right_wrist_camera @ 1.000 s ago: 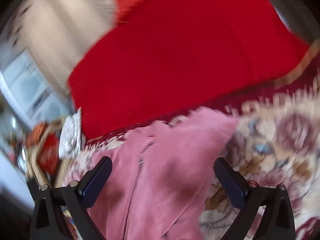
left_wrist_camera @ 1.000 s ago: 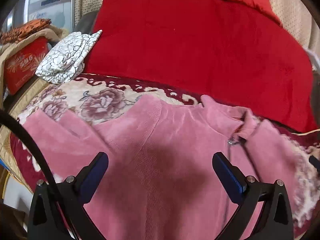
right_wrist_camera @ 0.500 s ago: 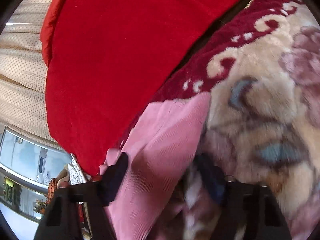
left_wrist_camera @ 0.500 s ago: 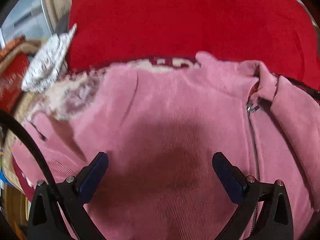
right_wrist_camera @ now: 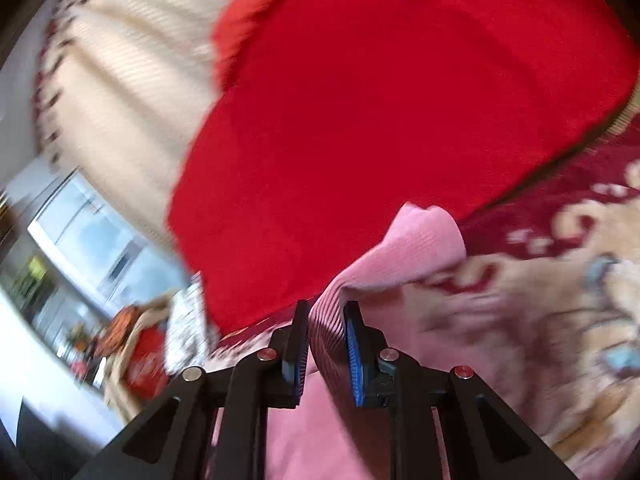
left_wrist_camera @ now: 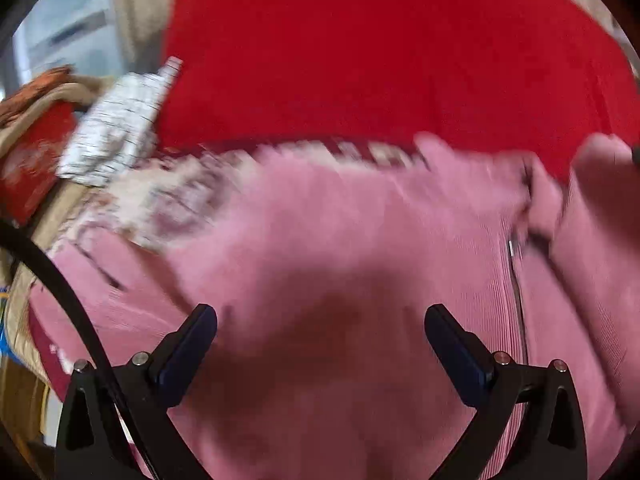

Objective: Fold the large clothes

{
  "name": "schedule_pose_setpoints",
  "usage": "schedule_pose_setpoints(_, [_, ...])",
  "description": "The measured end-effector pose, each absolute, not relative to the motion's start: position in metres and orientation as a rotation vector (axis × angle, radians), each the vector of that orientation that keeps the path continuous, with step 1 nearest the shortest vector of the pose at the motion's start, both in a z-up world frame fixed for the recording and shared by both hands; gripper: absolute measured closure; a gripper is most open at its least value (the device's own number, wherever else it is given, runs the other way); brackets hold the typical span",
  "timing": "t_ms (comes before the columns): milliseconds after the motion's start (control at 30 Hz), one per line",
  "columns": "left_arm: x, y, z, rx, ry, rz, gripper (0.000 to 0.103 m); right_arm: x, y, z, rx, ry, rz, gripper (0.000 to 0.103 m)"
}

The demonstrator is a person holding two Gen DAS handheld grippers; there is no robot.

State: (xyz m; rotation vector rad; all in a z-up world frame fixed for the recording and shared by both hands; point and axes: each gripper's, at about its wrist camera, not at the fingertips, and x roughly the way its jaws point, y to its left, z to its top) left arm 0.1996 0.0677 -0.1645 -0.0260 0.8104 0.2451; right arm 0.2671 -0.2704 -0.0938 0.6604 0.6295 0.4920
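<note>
A pink corduroy zip jacket [left_wrist_camera: 360,240] lies spread on a floral blanket [left_wrist_camera: 168,196], its zipper [left_wrist_camera: 516,280] running down at the right. My left gripper [left_wrist_camera: 320,344] is open just above the jacket's chest, holding nothing. My right gripper [right_wrist_camera: 326,344] is shut on a fold of the pink jacket [right_wrist_camera: 404,248] at its edge and lifts it off the floral blanket [right_wrist_camera: 540,312]. Both views are blurred by motion.
A red quilt [left_wrist_camera: 380,60] lies behind the jacket and fills the back of the right wrist view [right_wrist_camera: 380,120]. A white patterned folded cloth [left_wrist_camera: 120,128] and a red box [left_wrist_camera: 32,160] sit at the left. A curtain [right_wrist_camera: 132,80] hangs behind.
My right gripper has closed on the jacket's edge and raised it. My left gripper stays open and has pulled back a little over the chest.
</note>
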Motion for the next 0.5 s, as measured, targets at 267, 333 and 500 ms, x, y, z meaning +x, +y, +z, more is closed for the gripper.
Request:
schedule_pose_setpoints(267, [0.167, 0.126, -0.135, -0.251, 0.627, 0.337, 0.0, 0.233, -0.166, -0.123, 0.625, 0.829, 0.734, 0.084])
schedule_pose_setpoints(333, [0.161, 0.139, -0.135, -0.294, 0.626, 0.346, 0.0, 0.227, -0.144, -0.134, 0.585, 0.912, 0.754, 0.081])
schedule_pose_setpoints(500, [0.162, 0.152, -0.14, -0.412, 0.633, 0.258, 0.0, 0.218, -0.164, -0.119, 0.611, 0.916, 0.693, 0.077])
